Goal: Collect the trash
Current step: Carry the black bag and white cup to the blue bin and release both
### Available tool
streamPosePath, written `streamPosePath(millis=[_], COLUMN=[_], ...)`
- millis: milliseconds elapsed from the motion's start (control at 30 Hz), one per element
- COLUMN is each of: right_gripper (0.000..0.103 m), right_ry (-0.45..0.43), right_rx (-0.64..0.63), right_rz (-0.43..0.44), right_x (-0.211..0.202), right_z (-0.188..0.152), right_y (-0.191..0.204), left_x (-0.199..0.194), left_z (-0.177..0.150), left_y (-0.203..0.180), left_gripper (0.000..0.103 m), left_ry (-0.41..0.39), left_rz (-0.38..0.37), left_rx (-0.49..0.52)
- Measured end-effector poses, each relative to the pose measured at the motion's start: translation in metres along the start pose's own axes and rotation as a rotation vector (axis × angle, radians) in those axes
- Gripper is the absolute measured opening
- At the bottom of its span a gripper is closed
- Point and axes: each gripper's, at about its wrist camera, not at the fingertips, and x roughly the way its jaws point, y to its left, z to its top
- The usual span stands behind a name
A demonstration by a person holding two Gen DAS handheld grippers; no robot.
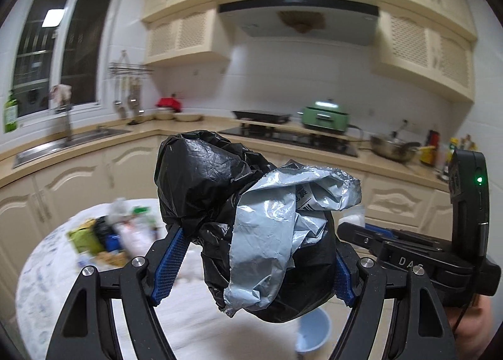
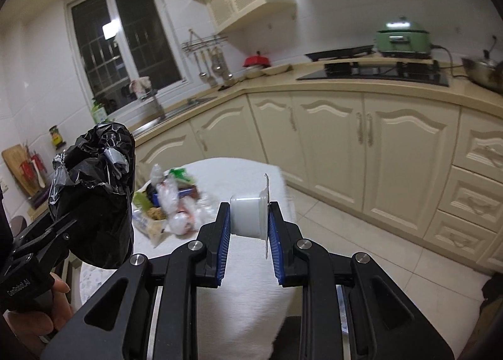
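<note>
1. Above the round white-covered counter, both grippers are held up in the air, side by side.
2. Left gripper: its jaws are closed on a bunched black trash bag, with crumpled grey plastic spilling from the bag's mouth and hanging down its front.
3. From the right wrist view the same black trash bag shows at the left, raised beside the counter.
4. Right gripper: its jaws clamp a small white plastic cup lying on its side, base against the left blue pad and thin flanged rim against the right pad.
5. On the counter's far side sits a blurred heap of wrappers and packets, well apart from both grippers.
6. Behind runs a cream kitchen worktop with a green cooker and a sink.
</note>
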Motion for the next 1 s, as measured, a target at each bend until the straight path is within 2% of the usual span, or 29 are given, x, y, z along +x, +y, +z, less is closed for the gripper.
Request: streamPosePath(millis=[167, 333, 433, 700, 867, 1000], right_gripper=[0.023, 0.023, 0.023, 0.023, 0.023, 0.023], right_ry=[-0.012, 0.012, 0.040, 0.150, 0.220, 0.258], right_rx=[0.043, 0.110, 0.155, 0.304, 0.379, 0.435], right_rz=[-0.071, -0.132, -0.164, -0.203, -0.204, -0.197], right_x=[-0.014, -0.014, -0.009, 0.035, 0.069, 0.091], right_z=[0.001, -0.010, -0.020, -0.059, -0.080, -0.093], right_y=[-0.041, -0.091, -0.122, -0.201, -0.241, -0.268], left_x=[0.031, 0.078, 0.113, 0.217, 0.284, 0.340], left_z=[0.005, 0.001, -0.006, -0.035, -0.044, -0.038], left_y=[-0.030, -0.057, -0.069, -0.092, -0.103, -0.115], left_gripper=[0.075, 0.075, 0.075, 0.075, 0.075, 0.075], left_ry=[0.034, 0.121, 0.206, 0.452, 0.593, 0.682], left_rz=[-0.097, -0.181, -0.233, -0.286, -0.296, -0.295], left_rx=[0.026, 0.055, 0.054, 0.063, 0.032, 0.021])
